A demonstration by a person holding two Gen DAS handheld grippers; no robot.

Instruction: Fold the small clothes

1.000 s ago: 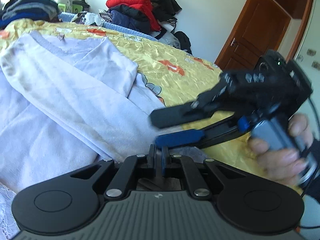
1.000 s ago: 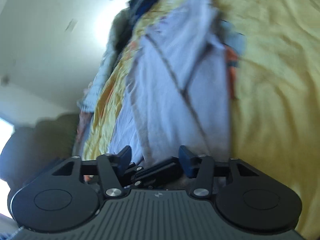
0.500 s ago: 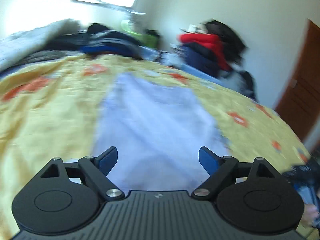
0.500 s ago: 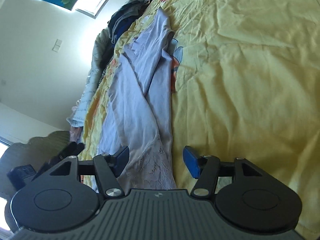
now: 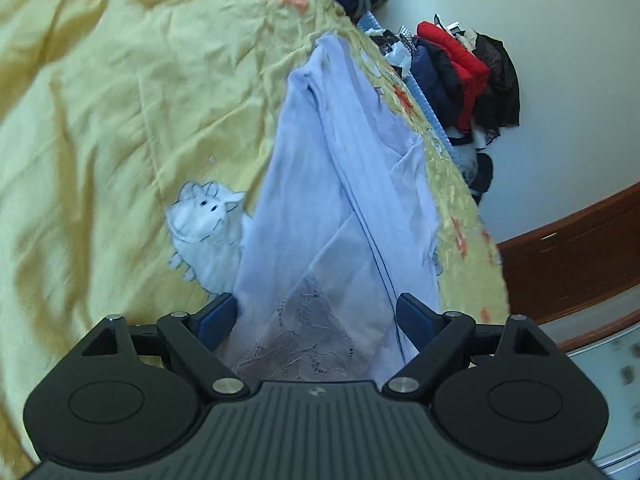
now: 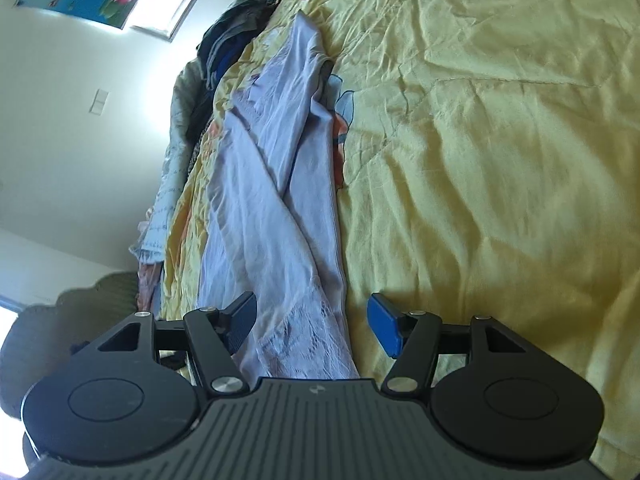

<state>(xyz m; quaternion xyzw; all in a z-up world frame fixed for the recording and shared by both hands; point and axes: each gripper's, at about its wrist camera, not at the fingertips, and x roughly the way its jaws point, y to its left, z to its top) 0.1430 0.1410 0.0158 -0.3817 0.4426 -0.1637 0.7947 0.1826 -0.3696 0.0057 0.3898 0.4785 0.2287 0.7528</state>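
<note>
Both grippers have swung round since a second ago: the left gripper (image 5: 316, 316), then pinched together, is now gaping wide, and the right gripper (image 6: 314, 322), no longer in front of it, is gaping wide too, each straddling the lace hem end of the lilac garment (image 5: 344, 184) with nothing gripped.

Biggest thing first: the yellow quilt (image 5: 100, 120) is spreading wrinkled and bare to the left of the garment in the left wrist view, and just as bare to the right of it (image 6: 480, 140) in the right wrist view. Its far edge is dropping away past a thin yellow strip on the garment's other side, toward the brown door (image 5: 580, 248).

Around the margins, a clothes heap with a red jacket (image 5: 460, 52) is piling up against the wall well beyond the garment, and dark folded clothes (image 6: 228, 44) are sitting at the bed's far end. A white cat print (image 5: 208, 224) is lying just beside the garment's left edge, partly tucked under it.

The garment itself is lying on the quilt in a long narrow strip, its long axis running straight away from both grippers, lace hem (image 6: 304, 336) nearest, a sleeve crossing diagonally over the body.
</note>
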